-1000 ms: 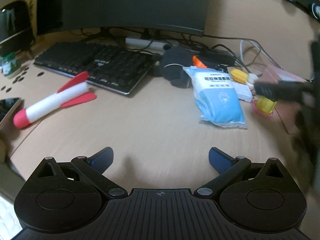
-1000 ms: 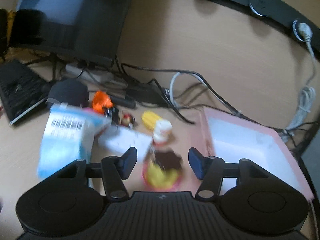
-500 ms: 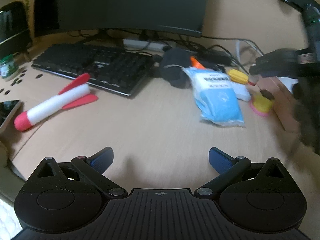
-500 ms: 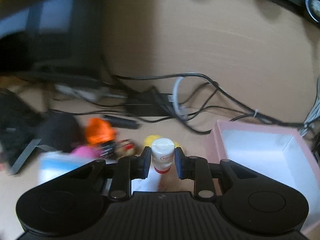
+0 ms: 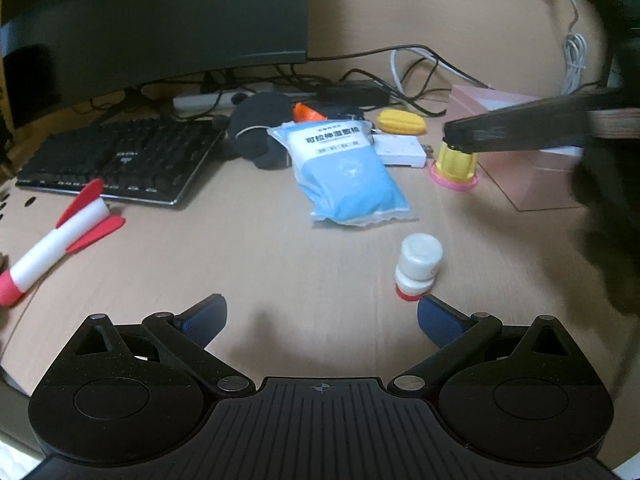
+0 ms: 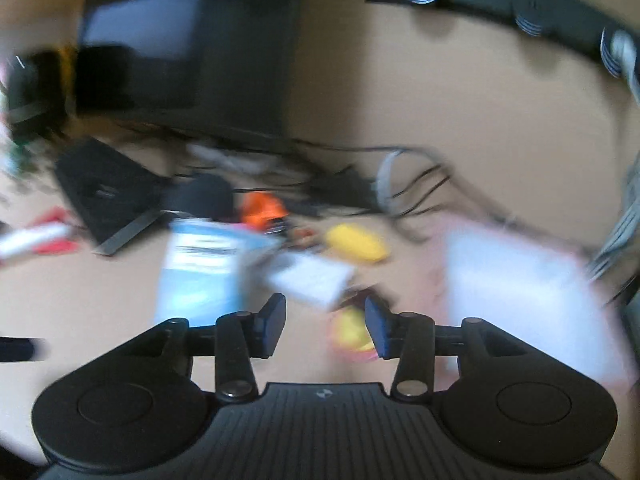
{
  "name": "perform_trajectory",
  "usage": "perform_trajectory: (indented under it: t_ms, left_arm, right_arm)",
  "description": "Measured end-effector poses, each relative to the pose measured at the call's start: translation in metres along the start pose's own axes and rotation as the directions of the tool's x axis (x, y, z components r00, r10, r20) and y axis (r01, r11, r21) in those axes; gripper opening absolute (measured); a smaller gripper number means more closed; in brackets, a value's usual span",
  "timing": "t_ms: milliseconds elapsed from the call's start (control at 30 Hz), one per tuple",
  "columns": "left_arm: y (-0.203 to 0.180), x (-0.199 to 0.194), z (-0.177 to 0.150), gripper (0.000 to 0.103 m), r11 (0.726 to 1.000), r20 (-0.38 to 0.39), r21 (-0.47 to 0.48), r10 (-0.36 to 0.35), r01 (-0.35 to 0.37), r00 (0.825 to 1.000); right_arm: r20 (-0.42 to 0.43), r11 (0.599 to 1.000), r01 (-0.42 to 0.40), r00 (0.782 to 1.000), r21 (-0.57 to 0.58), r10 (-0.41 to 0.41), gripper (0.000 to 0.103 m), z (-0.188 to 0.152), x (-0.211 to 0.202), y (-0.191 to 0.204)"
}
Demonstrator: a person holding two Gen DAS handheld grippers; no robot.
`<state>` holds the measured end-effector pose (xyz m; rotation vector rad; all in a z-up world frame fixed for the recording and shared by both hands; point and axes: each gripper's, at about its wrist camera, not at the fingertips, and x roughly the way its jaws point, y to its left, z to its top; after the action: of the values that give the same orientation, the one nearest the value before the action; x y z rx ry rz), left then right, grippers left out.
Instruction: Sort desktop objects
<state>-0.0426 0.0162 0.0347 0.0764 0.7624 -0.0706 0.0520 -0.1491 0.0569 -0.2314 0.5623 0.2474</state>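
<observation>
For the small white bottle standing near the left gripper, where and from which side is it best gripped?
Probably across the wide white cap of the bottle, from the near side. It stands upright with bare desk around it, and the open left gripper already faces it.

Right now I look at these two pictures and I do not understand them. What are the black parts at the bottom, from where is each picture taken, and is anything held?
Each picture comes from a camera fixed on a hand-held tool with two fingers; a person carries one in each hand.

The black parts with blue pads are those tools: the left gripper and the right gripper. The left stands wide open and holds nothing. The right one's jaws are opening, with nothing between them; that picture is blurred.

On the desk lie a small white bottle, a blue packet, a toy rocket, a keyboard, a yellow and pink toy and a pink box.
</observation>
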Motion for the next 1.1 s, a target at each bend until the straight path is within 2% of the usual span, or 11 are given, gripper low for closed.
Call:
perform_trajectory:
  t_ms: [200, 267, 400, 567, 667, 733, 800, 900, 1100]
  left_arm:
    - [-0.001, -0.005, -0.001, 0.103, 1.000, 0.003, 0.018, -0.007, 0.007, 1.000]
    - [-0.001, -0.006, -0.001, 0.103, 1.000, 0.003, 0.017, -0.011, 0.011, 1.000]
    - [-0.004, -0.007, 0.000, 0.103, 1.000, 0.010, 0.017, -0.016, 0.016, 1.000]
    - [-0.016, -0.001, 0.002, 0.103, 0.999, 0.002, 0.029, -0.027, 0.027, 1.000]
    - [-0.022, 0.002, 0.001, 0.103, 0.999, -0.005, 0.035, -0.036, 0.036, 0.999]
    - [-0.024, 0.002, 0.001, 0.103, 0.999, -0.007, 0.038, -0.039, 0.039, 0.999]
    - [-0.026, 0.000, 0.001, 0.103, 0.998, -0.003, 0.040, -0.038, 0.038, 0.999]
    - [-0.026, -0.004, 0.001, 0.103, 0.999, 0.000, 0.037, -0.030, 0.030, 1.000]
    - [-0.013, -0.011, -0.002, 0.103, 1.000, -0.001, 0.005, 0.012, -0.012, 1.000]
  right_arm:
    - [-0.027, 0.988, 0.124, 0.992, -0.089, -0.126, 0.043, 0.012, 0.059, 0.011]
    - [-0.042, 0.986, 0.131, 0.990, -0.108, -0.136, 0.043, 0.011, 0.069, 0.012]
    - [-0.083, 0.990, 0.099, 0.991, -0.096, -0.107, 0.040, 0.003, 0.063, 0.005]
    - [-0.107, 0.998, 0.009, 0.994, -0.065, -0.016, 0.039, -0.024, 0.018, -0.002]
    - [-0.113, 0.998, -0.069, 0.991, -0.005, 0.068, 0.040, -0.041, -0.012, -0.016]
    - [-0.082, 0.999, -0.043, 0.996, 0.028, 0.045, 0.051, -0.045, -0.024, -0.029]
    - [-0.062, 0.997, 0.000, 0.998, 0.083, 0.005, 0.057, -0.043, -0.021, -0.046]
    - [-0.062, 0.987, -0.010, 0.998, 0.162, 0.020, 0.058, -0.034, -0.007, -0.063]
    - [-0.006, 0.990, -0.047, 0.999, 0.136, 0.048, 0.058, -0.016, 0.015, -0.049]
